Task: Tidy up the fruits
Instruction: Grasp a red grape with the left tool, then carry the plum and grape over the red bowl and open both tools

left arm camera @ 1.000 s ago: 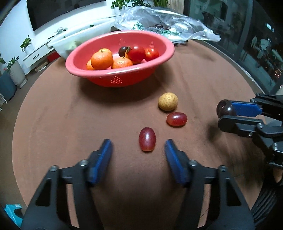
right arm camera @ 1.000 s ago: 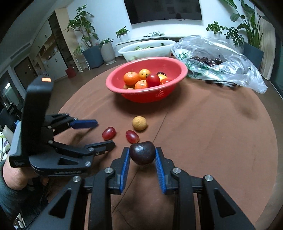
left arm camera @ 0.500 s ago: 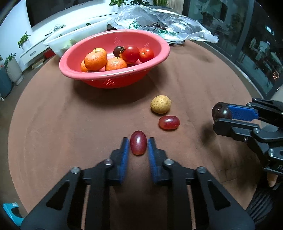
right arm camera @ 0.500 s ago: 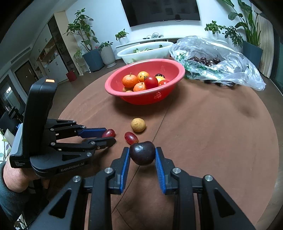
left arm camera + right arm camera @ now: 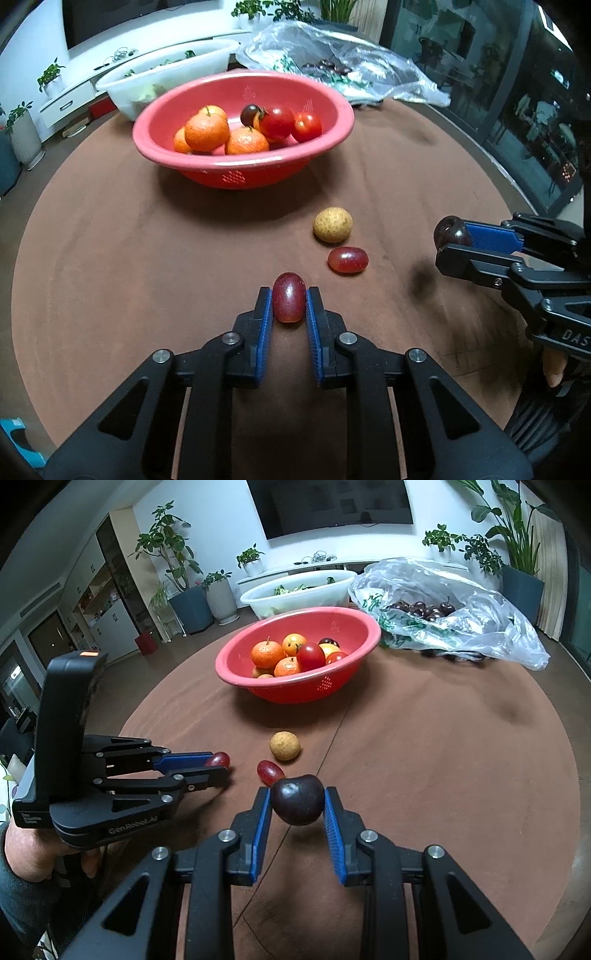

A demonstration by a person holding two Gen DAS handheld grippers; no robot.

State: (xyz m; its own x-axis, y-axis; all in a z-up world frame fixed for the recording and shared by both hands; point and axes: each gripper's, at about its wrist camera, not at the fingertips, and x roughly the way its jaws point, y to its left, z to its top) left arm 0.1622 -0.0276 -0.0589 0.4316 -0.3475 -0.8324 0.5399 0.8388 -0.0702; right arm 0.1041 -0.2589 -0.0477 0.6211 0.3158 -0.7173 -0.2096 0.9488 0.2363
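A: Where does the fruit sit as the left hand-held gripper (image 5: 289, 301) closes in?

B: Its blue pads are clamped on a red grape (image 5: 289, 297) low over the brown surface (image 5: 110, 258), the grape's long axis running along the fingers. The red bowl (image 5: 332, 99) lies straight ahead and beyond, already holding oranges and tomatoes.

A: And the other hand?

B: The right hand-held gripper (image 5: 297, 803) grips a dark cherry (image 5: 297, 799). From there the bowl sits ahead and slightly left. A second red grape (image 5: 348, 259) and a tan round fruit (image 5: 332, 225) lie loose between grippers and bowl, about equally near either hand.

A: Any writing?

B: "GenRobot.AI" reads along the left gripper's body; "DAS" shows on the right one.
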